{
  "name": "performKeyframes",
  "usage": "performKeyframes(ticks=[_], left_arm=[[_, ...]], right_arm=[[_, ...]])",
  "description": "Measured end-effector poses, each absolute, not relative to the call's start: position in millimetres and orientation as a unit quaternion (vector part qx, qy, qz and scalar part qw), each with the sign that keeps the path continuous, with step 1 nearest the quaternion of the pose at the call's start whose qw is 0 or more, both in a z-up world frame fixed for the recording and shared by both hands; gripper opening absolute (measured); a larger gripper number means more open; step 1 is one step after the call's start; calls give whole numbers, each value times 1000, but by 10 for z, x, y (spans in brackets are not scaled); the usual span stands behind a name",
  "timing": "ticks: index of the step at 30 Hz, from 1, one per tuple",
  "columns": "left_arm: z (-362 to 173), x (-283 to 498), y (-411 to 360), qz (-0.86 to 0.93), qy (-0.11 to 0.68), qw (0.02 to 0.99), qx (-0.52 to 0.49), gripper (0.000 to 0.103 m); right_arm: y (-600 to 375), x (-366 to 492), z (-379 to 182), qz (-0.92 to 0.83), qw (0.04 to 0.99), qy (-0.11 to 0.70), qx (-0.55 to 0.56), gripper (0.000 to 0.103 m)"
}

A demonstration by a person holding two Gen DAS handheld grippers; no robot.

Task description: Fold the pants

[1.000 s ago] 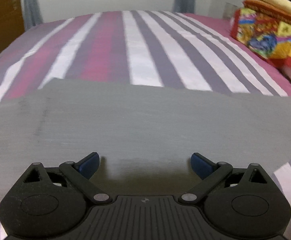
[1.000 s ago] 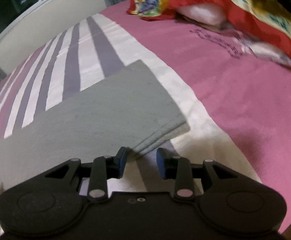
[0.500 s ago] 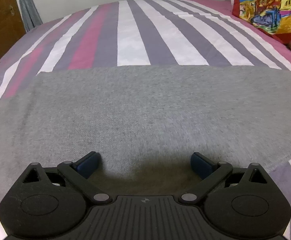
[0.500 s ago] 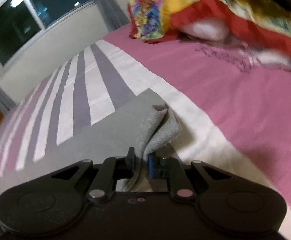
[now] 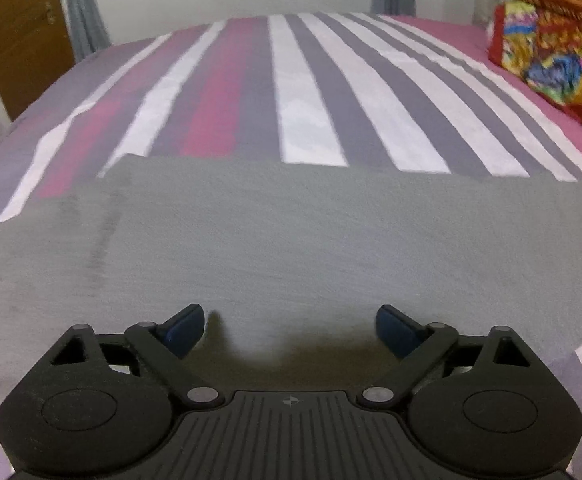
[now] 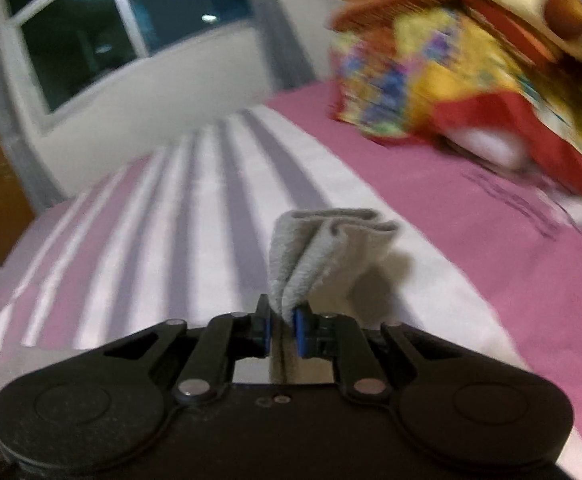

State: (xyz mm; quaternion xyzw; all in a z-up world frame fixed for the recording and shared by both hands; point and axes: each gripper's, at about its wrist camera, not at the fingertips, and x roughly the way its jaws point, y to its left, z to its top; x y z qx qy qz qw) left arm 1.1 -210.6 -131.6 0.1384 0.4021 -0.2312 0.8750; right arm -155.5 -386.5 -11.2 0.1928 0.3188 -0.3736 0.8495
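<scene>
The right gripper (image 6: 282,326) pinches the grey pants (image 5: 291,240) hem above the bed (image 5: 311,92), while the left gripper (image 5: 291,332), jaws spread after narrowing slightly, must grip next.

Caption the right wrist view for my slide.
Right tongs shut on a bunched end of the grey pants, lifted above the striped bedsheet.

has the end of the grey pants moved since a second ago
Yes. The pants end lay flat on the striped bedsheet; now the right gripper, having closed on it, holds it bunched and lifted off the sheet.
</scene>
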Motion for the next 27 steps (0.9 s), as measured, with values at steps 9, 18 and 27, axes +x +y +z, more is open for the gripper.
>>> performKeyframes(ticks=[9,18,27], left_arm=[[-1289,328,-1383,-177,409,889,107,91],[-1386,600,-781,-151,447,881,31,92],[-1392,672,-891,-228,502,829,-93,92]], right_arm=[[-2859,-534,-248,-199,897,348,188,11],[-2250,-139,-1254,-110,838,504,177,33],[-2460,-570,-631,-130,885,401,197,58]])
